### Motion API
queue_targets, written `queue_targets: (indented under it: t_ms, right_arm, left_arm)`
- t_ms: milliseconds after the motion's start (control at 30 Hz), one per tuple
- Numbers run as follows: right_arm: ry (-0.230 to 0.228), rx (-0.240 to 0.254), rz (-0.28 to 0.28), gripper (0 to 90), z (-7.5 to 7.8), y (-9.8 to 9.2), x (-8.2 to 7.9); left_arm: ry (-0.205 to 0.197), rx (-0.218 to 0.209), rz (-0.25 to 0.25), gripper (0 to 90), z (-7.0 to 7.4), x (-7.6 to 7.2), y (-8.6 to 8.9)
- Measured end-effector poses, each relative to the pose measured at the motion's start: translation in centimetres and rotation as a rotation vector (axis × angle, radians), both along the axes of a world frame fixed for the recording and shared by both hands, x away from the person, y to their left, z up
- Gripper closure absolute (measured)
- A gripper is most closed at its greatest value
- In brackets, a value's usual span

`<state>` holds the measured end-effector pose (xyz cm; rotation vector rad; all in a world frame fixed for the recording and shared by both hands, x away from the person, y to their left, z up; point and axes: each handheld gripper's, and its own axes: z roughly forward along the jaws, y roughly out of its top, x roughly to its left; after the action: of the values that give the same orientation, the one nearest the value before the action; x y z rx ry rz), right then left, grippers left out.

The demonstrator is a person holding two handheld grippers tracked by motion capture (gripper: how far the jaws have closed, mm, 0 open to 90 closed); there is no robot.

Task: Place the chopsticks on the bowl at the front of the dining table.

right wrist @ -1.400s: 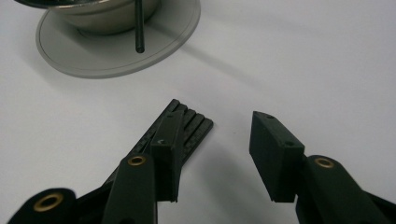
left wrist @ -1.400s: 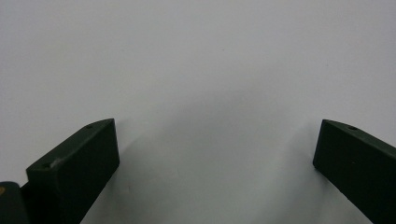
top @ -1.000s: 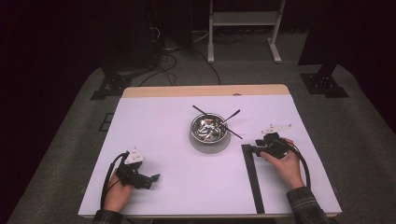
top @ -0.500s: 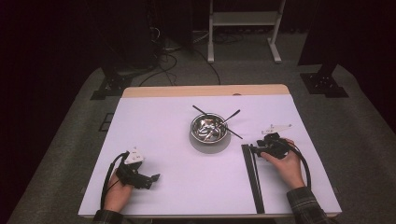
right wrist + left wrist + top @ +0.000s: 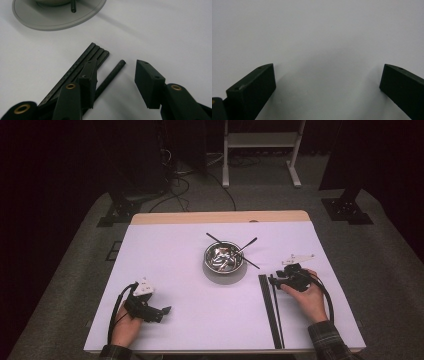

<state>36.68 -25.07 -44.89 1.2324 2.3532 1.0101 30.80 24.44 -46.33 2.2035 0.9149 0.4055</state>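
Right hand (image 5: 308,296) low on the table (image 5: 170,255), forearm entering from the bottom edge, wrist angled toward the bowl (image 5: 225,261). Right gripper (image 5: 116,75) tipped down over the top ends of the chopsticks (image 5: 271,310) — jaws about half open, 1 loose stick (image 5: 110,75) lying between them, neither pad pressing it; 4 more sticks packed just beside the left jaw. Left hand (image 5: 125,327) resting near the front-left corner, well apart from the bowl. Left gripper (image 5: 162,311) level with the table, jaws spread wide over bare white surface — holding nothing.
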Motion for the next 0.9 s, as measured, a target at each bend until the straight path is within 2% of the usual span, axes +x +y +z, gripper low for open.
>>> queue_targets:
  t_ms: [900]
  right_arm:
    - [-0.037,0.043,0.016,50.7,1.0,-0.8,-4.1]
  left_arm:
    - [-0.001,0.002,-0.001,0.0,0.0,0.0,0.0]
